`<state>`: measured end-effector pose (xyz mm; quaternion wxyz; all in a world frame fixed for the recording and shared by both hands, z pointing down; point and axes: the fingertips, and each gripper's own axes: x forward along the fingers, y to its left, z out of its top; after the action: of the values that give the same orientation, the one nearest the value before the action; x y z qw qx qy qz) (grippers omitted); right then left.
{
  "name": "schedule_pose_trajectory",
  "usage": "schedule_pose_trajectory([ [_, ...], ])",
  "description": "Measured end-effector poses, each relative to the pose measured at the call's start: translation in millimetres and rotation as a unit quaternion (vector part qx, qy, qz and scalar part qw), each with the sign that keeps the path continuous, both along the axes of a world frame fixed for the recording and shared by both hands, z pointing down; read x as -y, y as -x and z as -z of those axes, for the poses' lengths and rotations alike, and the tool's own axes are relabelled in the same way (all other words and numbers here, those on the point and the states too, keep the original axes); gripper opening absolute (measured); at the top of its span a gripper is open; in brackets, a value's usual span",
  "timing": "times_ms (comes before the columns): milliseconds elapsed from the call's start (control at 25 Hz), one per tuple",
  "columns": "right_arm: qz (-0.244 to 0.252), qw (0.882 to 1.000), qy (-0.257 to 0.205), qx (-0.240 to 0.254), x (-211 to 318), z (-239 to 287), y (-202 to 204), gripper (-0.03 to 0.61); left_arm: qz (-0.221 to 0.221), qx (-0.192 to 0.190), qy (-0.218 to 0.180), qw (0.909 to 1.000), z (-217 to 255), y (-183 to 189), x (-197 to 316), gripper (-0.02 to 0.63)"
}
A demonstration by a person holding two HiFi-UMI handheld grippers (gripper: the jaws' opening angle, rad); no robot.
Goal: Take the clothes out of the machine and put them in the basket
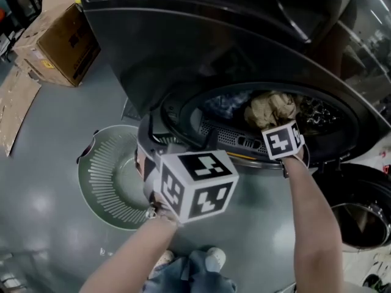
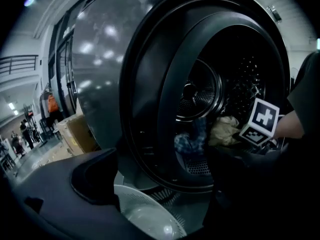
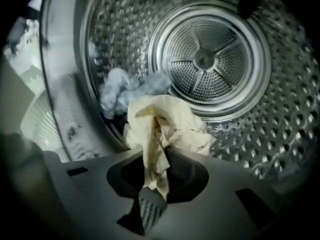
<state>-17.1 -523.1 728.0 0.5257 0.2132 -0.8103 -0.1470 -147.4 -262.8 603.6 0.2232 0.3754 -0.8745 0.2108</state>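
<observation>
Jaws of the right gripper (image 3: pixel 154 186) are clamped together on a cream cloth (image 3: pixel 167 126) at the mouth of the machine's drum (image 3: pixel 270 129). A blue garment (image 3: pixel 122 91) lies behind it at the drum's left wall. The left gripper (image 2: pixel 165 184) hovers outside the opening, jaws apart, holding nothing. The basket (image 1: pixel 101 176) sits on the floor just below.
</observation>
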Motion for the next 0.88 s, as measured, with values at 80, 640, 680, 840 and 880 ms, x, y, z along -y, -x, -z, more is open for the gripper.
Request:
schedule_pose_trajectory([
  [80,-0.024,0.999,0.031,0.023,-13.6,6.5,-15.0,0.072,-0.016,0.004,0.023,0.9996,6.2,-1.8,-4.0,0.566],
  [640,0.008,0.993,0.047,0.107,-87.0,127.5,-49.9,0.072,-0.070,-0.040,0.059,0.9950,58.7,-34.7,-45.6,0.566],
  [680,0.008,0.993,0.050,0.107,-91.3,132.2,-53.8,0.072,-0.070,-0.045,0.059,0.9948,62.2,-37.0,-47.8,0.566],
  [840,0.006,0.992,0.063,0.113,-107.1,150.1,-66.8,0.072,-0.079,-0.055,0.058,0.9936,77.9,-48.4,-51.6,0.566],
  [880,0.002,0.991,0.069,0.118,-110.6,154.4,-69.1,0.072,-0.083,-0.055,0.058,0.9933,81.5,-51.4,-52.5,0.566],
])
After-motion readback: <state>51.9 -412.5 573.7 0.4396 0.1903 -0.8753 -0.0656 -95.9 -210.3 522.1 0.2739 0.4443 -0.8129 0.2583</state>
